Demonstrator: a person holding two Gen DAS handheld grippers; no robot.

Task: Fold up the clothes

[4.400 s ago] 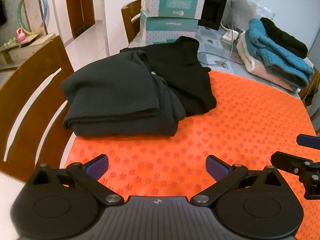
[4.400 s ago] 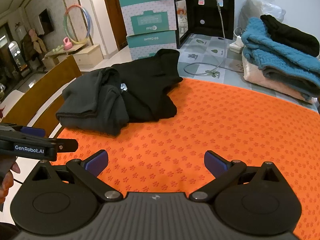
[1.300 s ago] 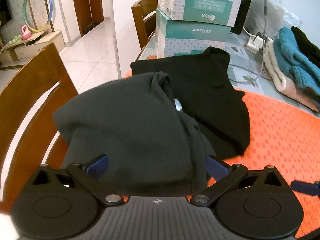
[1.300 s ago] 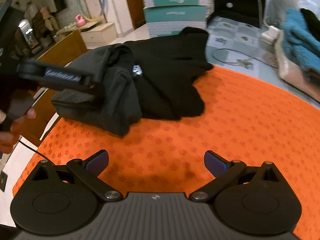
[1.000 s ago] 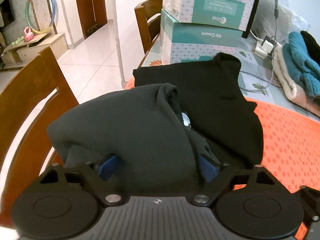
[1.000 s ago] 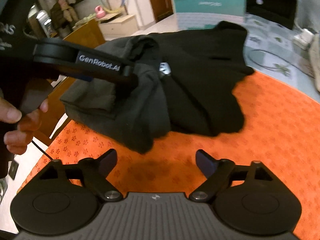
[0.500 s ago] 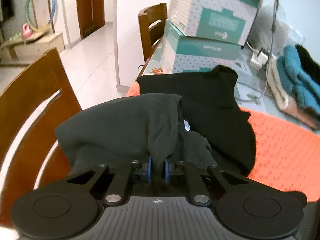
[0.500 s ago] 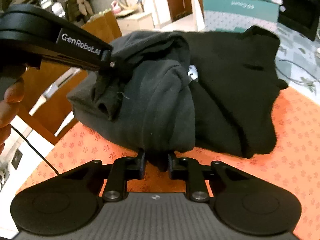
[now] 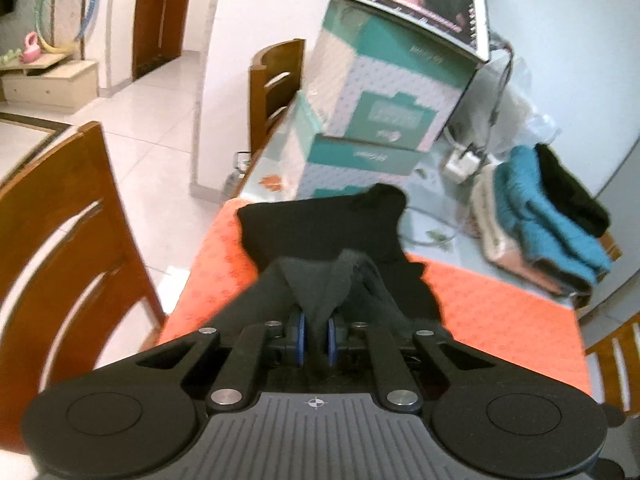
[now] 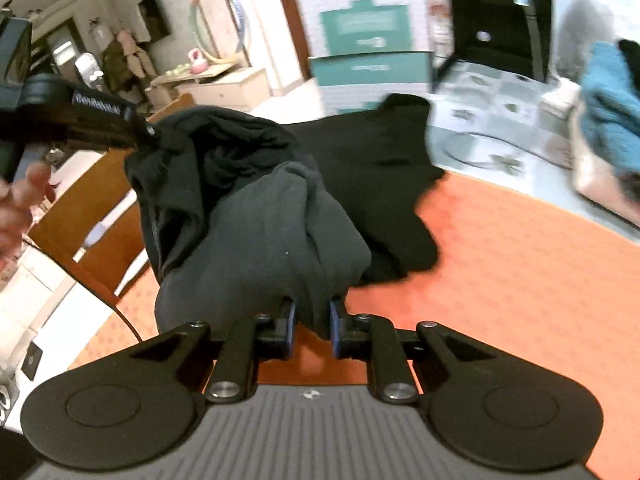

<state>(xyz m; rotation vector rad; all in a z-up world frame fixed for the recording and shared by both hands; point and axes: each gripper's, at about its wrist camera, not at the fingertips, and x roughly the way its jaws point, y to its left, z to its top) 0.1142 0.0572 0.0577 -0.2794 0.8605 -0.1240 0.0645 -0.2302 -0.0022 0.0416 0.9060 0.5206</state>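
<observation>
A dark grey garment (image 10: pixel 264 224) hangs lifted above the orange mat (image 10: pixel 520 264), bunched between both grippers. My right gripper (image 10: pixel 312 330) is shut on its lower fold. My left gripper (image 9: pixel 314 340) is shut on another fold of the dark grey garment (image 9: pixel 320 284); it also shows in the right wrist view (image 10: pixel 146 130), held higher at the left. A black garment (image 9: pixel 320 224) lies flat on the mat's far left part, also in the right wrist view (image 10: pixel 380 176).
Two teal and white boxes (image 9: pixel 372 120) stand behind the black garment. A stack of folded clothes (image 9: pixel 548 216), teal, pink and black, lies at the far right. A wooden chair (image 9: pixel 60 240) stands at the table's left edge. A cable (image 10: pixel 492 148) lies on the tabletop.
Both grippers went to the dark grey garment and shut on it. They have since raised it off the mat, away from the black garment, which stays flat.
</observation>
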